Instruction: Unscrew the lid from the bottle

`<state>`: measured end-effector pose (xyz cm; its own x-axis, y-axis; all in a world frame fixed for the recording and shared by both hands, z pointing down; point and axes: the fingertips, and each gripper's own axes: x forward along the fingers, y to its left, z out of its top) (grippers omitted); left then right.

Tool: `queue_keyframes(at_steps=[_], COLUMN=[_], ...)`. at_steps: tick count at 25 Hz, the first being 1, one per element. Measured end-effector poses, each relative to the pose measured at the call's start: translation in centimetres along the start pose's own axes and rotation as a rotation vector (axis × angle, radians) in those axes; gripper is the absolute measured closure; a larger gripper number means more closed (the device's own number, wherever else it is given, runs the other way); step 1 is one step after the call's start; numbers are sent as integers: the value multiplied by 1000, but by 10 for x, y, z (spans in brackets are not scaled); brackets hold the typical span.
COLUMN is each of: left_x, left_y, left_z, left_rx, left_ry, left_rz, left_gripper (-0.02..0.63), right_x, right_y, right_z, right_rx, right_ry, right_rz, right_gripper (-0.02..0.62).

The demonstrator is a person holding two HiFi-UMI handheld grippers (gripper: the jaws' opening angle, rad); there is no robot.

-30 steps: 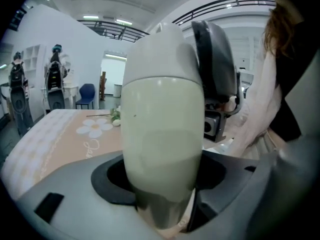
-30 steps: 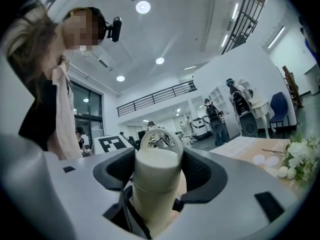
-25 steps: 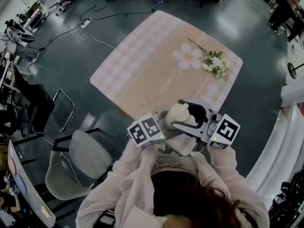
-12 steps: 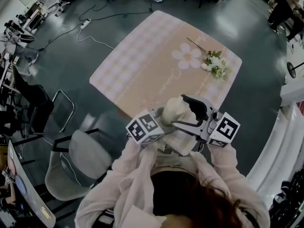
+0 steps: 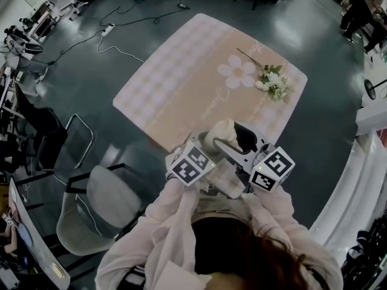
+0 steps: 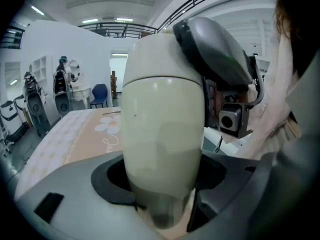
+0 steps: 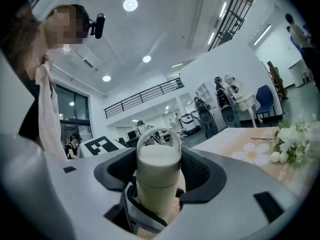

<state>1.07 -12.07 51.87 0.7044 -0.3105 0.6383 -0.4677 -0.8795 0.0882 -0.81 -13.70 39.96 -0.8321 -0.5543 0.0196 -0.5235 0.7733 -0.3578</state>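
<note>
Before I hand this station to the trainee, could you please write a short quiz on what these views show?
1. True or false: the lid is already off the bottle.
2. What lies on the table? A: flowers; B: a mug; C: a laptop.
3. Which gripper clamps the bottle's body?
Key: 1 false, it sits on the bottle, between the jaws of the right gripper, which have just been closing. 2 A. 3 the left gripper.
</note>
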Motion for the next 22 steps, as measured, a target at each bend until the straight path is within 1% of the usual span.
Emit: queue_keyframes(at_steps=[3,7,10,13,18,20,22], left_x=[-1,-8,-13,-18,-31,-35,-36], left_y=[-6,-18,-26,-37,-63,-69,-71], left_z=[2,9,9,12,17,17,16], left_rx=[0,28,57,90,152,169,172], left_ry=[-13,-42,-54,-70,-100,-105,-106], left_rz=[-32,-112,-178,-272,-474,-530,-547], left_gripper=[288,288,289,288,288,289,288], right_x=[-2,-6,-8,-12,-24,-26,-26], right_y=[2,13,24,33,51,55,55], right_z=[1,5,7,10,16,16,14], right_rx=[-1,-36,-82,-124,-162,-161,-153], right_ry=[-1,14,23,28,32,34,34], right_rz=[27,111,188,277,429,462,468], right_gripper=[307,307,307,307,307,307,307])
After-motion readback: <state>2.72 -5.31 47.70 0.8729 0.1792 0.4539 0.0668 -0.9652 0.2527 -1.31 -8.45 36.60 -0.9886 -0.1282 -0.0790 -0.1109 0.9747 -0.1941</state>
